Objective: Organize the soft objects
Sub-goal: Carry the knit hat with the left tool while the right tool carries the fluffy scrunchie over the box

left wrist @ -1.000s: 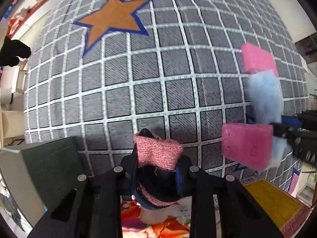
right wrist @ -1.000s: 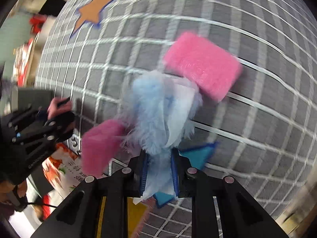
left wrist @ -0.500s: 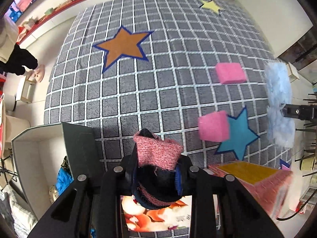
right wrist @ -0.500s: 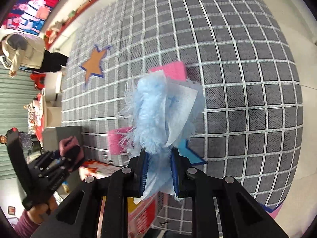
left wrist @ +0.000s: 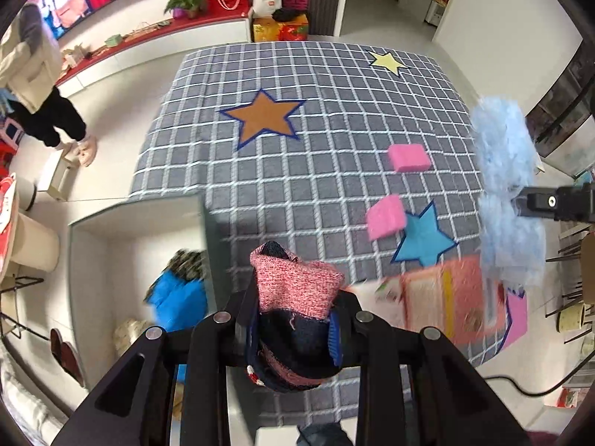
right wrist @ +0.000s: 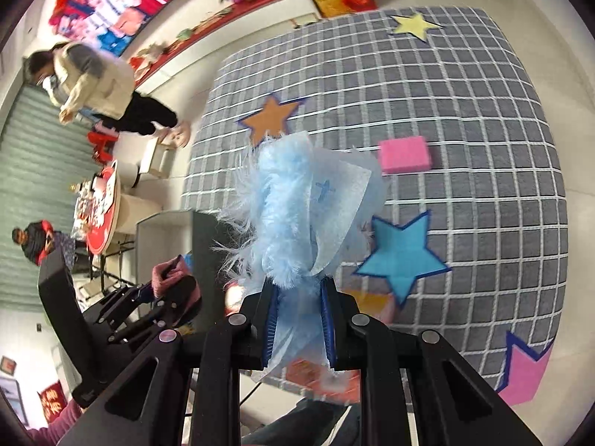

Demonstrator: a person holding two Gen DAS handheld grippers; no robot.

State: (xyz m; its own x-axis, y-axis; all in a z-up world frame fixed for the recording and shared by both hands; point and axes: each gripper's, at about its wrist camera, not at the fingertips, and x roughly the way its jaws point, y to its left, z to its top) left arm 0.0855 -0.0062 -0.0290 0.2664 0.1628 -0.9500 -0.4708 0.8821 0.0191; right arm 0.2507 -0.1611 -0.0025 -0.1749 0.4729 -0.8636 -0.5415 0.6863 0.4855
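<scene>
My left gripper (left wrist: 293, 329) is shut on a pink and navy knitted sock (left wrist: 295, 290), held high above the grey checked rug (left wrist: 316, 119). My right gripper (right wrist: 299, 316) is shut on a fluffy light-blue cloth (right wrist: 297, 200); it also shows at the right of the left wrist view (left wrist: 505, 186). Two pink sponges lie on the rug, one farther off (left wrist: 409, 157) and one (left wrist: 385, 216) beside a blue star. The left gripper with the sock shows at the lower left of the right wrist view (right wrist: 171, 282).
A white open box (left wrist: 93, 260) stands left of the rug with blue fabric (left wrist: 178, 297) inside. An orange-red packet (left wrist: 442, 297) lies at the rug's near edge. A person (left wrist: 33, 74) stands at far left by a red shelf (left wrist: 148, 33).
Both grippers have risen far above the rug, each still holding its item. The view has widened from the rug alone to the whole room, with the white box now in sight.
</scene>
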